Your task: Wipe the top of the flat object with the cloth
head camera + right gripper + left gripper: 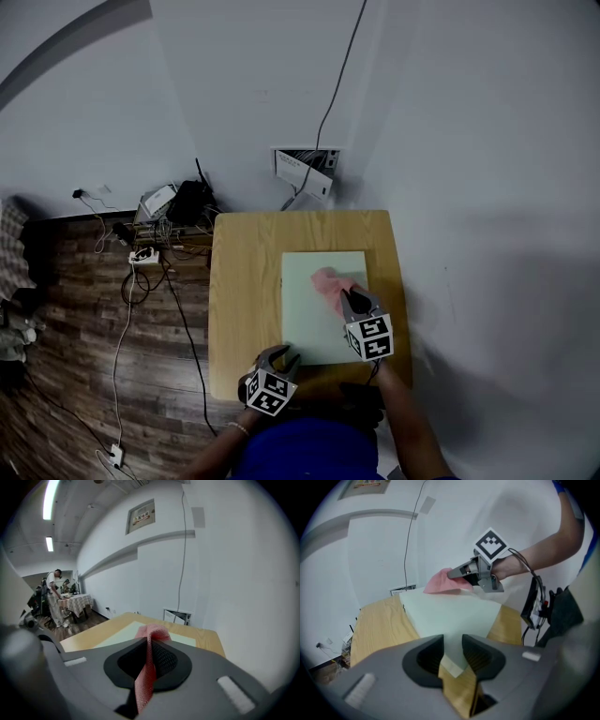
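Observation:
A pale green flat board [314,319] lies on the small wooden table [244,281]. A pink cloth [328,279] rests on the board's far right part, and my right gripper [351,298] is shut on it. The right gripper view shows the cloth [152,632] pinched between the jaws and hanging down, with the board [119,639] ahead. My left gripper [281,356] is open at the board's near left corner. In the left gripper view that corner [452,660] shows in the narrow gap of the left gripper [452,646]; beyond are the cloth [439,582] and right gripper [457,573].
Cables, a power strip [142,255] and black boxes lie on the wooden floor left of the table. A wall panel [307,169] with a cable sits behind it. A white wall runs close along the right. A person [55,597] stands by a checked-cloth table far off.

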Motion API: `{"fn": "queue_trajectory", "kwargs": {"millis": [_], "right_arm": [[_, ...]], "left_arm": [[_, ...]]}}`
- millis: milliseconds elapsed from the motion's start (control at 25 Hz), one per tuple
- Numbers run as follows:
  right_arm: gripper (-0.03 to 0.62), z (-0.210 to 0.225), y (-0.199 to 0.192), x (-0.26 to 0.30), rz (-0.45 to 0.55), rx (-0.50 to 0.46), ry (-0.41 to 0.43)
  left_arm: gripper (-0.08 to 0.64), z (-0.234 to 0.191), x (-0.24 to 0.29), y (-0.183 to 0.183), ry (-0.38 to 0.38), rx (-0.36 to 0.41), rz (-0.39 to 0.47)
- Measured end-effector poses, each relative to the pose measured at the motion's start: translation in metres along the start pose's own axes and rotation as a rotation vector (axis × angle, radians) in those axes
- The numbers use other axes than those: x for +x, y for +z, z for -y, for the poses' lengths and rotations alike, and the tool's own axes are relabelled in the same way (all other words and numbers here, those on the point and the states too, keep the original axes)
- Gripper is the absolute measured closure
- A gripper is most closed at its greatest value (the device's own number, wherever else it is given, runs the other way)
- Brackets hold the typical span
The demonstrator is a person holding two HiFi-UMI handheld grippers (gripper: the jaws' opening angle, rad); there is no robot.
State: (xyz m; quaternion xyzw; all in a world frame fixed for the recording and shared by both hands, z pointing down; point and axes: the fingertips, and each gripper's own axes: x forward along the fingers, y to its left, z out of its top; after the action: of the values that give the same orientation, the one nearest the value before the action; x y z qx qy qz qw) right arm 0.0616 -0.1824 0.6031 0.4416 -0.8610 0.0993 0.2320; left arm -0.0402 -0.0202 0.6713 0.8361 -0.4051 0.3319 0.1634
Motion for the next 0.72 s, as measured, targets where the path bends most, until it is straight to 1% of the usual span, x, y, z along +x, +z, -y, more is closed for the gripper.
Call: {"fn": "queue_trajectory", "kwargs": {"millis": [160,280,400,560,720], "right_arm": [[0.577,-0.053,0.021,-0.009,0.034,-0.082,0.143],[0.577,-0.088,0.020,-0.009,0.019,-0.125,0.223],[0.577,-0.112,0.005,0.002,-0.043,-0.176,0.263],[0.577,-0.132,-0.021,0.021,-0.131,-0.229,0.302],[0.577,-0.148,-0.044,0.032,-0.203,-0.284,0.317]], "left_arm": [[0.434,-0.002,0.001,0.001,0.003,-0.010,-0.001],[0.436,-0.001,0.002,0.000,0.003,-0.011,-0.002],[0.436,0.000,0.001,0.000,0.008,-0.007,-0.004],[0.434,0.001,0.004,0.000,0.016,-0.002,-0.003],[0.434,0.000,0.003,0.000,0.020,-0.004,-0.005]]}}
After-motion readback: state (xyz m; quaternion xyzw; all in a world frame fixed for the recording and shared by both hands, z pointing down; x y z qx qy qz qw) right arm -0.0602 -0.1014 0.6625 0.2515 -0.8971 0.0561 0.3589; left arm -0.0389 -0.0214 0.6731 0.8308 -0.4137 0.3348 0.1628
